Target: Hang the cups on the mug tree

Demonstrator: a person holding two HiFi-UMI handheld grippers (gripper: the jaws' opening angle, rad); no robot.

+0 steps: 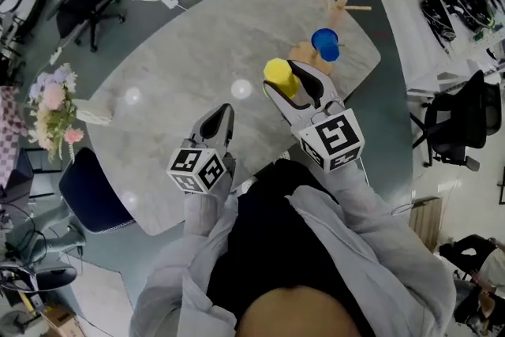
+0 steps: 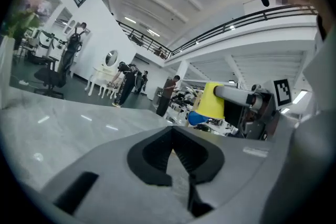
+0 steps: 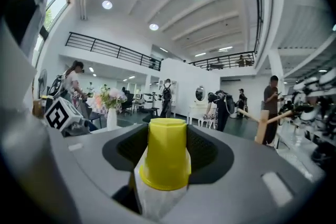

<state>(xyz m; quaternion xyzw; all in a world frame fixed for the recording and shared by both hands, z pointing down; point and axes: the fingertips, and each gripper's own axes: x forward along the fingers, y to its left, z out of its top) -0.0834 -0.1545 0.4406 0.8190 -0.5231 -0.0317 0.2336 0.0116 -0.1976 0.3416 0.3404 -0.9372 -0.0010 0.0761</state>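
Note:
My right gripper [image 1: 293, 83] is shut on a yellow cup [image 1: 280, 77], held above the marble table [image 1: 197, 51]. In the right gripper view the yellow cup [image 3: 167, 152] sits between the black pads with its rim toward the camera. The wooden mug tree [image 1: 341, 9] stands near the table's far right edge, and the same mug tree [image 3: 261, 124] shows at the right of that view. A blue cup [image 1: 324, 43] is at the tree's lower part; whether it hangs or stands I cannot tell. My left gripper [image 1: 223, 116] hovers to the left, shut and empty.
A white vase with pink flowers [image 1: 54, 102] stands at the table's left edge. A dark blue chair [image 1: 91, 189] is at the near left and a black office chair [image 1: 450, 130] at the right. People stand far back in the hall.

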